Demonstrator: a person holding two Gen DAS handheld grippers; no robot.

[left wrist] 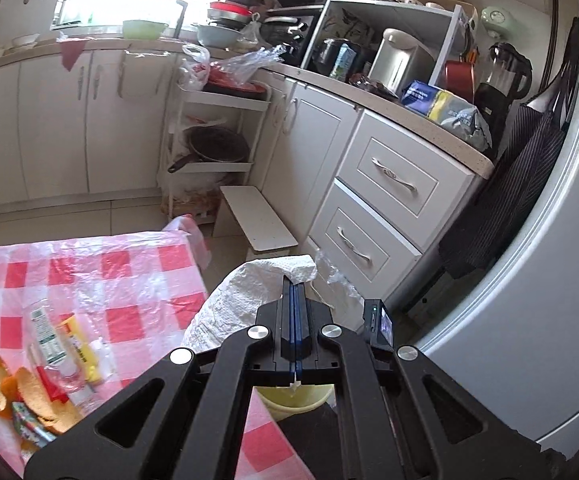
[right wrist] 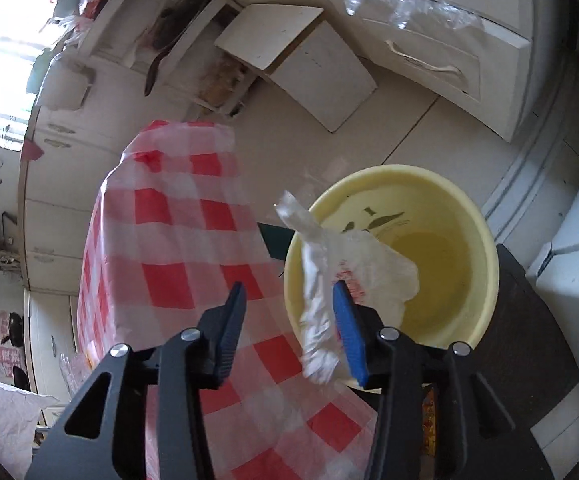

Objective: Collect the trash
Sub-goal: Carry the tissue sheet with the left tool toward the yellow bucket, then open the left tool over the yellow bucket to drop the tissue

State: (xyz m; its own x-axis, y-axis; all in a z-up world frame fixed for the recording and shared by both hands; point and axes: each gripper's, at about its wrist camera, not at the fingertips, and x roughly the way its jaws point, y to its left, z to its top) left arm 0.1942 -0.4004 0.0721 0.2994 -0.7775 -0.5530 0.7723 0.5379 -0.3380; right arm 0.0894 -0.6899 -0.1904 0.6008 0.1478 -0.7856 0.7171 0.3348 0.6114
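Crumpled white paper towel sits clamped in the left gripper beside the red-checked table, while the right gripper, fingers apart, releases a thin plastic wrapper over the round yellow plastic bin; next, carry the towel there.

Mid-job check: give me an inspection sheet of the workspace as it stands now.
Surface: table under a red-checked plastic cloth.
Job's things: orange peels, wrappers and a clear bottle at the table's near corner; yellow bin beside the table.
Clutter: nothing seen beyond the trash.
Grippers: left gripper shut on a white paper towel; right gripper open, a crumpled white wrapper against its blue finger, over the bin.
Cables: nothing seen.
Surroundings: white drawers, crowded countertop, fridge, tiled floor.
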